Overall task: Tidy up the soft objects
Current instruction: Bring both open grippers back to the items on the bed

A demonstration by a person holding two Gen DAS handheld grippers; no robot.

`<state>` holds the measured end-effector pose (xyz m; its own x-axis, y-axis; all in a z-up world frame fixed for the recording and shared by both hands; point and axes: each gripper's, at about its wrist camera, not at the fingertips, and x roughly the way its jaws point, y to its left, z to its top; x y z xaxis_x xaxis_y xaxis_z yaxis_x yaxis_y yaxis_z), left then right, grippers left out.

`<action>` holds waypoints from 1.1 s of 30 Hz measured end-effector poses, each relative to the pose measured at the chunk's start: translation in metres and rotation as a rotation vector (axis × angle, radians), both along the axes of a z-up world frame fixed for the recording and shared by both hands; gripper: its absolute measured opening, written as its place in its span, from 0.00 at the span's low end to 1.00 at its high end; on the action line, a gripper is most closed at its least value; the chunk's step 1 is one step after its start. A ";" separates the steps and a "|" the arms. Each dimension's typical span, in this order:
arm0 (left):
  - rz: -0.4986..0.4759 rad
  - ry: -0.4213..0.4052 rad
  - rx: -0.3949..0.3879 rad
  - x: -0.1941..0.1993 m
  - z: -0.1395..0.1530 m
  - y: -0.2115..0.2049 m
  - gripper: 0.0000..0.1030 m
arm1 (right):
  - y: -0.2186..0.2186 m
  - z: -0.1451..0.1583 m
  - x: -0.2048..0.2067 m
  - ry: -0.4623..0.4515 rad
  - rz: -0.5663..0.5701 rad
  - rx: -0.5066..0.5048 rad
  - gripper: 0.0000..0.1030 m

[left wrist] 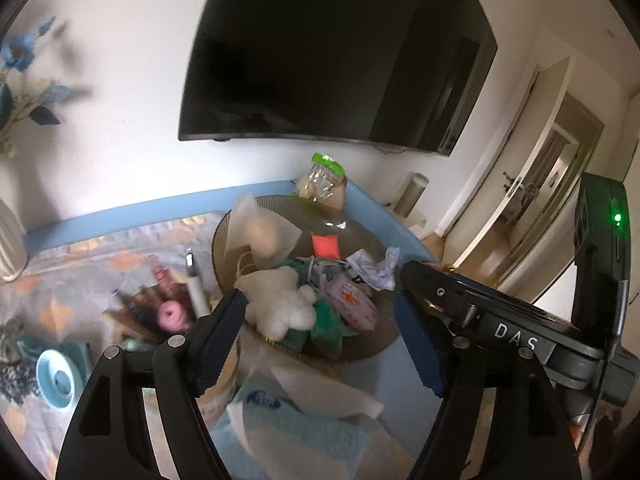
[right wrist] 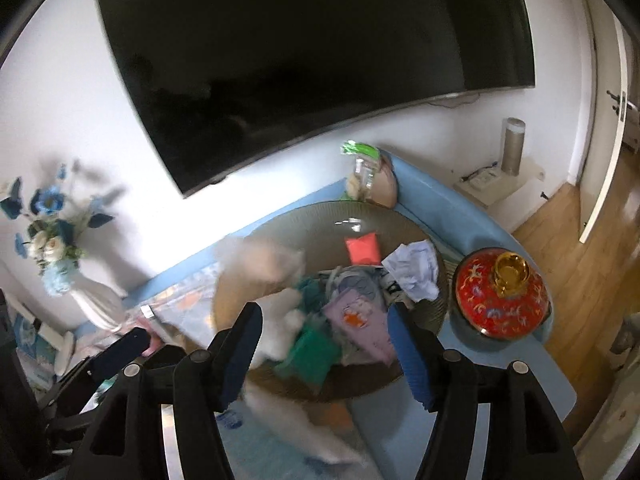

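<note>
We hold our left gripper [left wrist: 320, 340] w/ its jaws spread wide and nothing in it, up above a big round tray [left wrist: 360, 236] full of soft stuff. Our right gripper [right wrist: 324, 348] is spread wide too, over the same tray [right wrist: 320, 220]. In the tray we see a white fluffy toy [left wrist: 284, 304], a green cloth [right wrist: 310, 354], a purple pouch [right wrist: 360, 320] & an orange packet [right wrist: 362, 248].

A red lid [right wrist: 502, 294] patterned with blue flowers was seen; a white plush toy [left wrist: 280, 300] and green cloth [right wrist: 310, 354] were noted.
</note>
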<state>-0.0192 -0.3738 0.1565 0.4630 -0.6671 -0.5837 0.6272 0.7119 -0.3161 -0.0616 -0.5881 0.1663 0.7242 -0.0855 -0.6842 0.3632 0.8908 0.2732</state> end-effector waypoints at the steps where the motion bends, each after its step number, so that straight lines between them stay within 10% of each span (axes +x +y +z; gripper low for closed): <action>1: 0.000 -0.001 -0.008 -0.003 0.002 0.005 0.73 | 0.006 0.004 -0.005 -0.013 0.006 -0.007 0.65; 13: 0.040 -0.094 -0.003 -0.049 0.016 0.103 0.81 | 0.098 0.020 -0.040 -0.089 0.169 -0.031 0.76; 22: 0.355 -0.018 0.126 -0.033 -0.050 0.255 0.81 | 0.220 0.006 -0.026 -0.103 0.510 -0.059 0.87; 33: 0.605 0.047 0.284 0.008 -0.132 0.332 0.81 | 0.298 -0.108 0.052 0.133 0.581 -0.049 0.90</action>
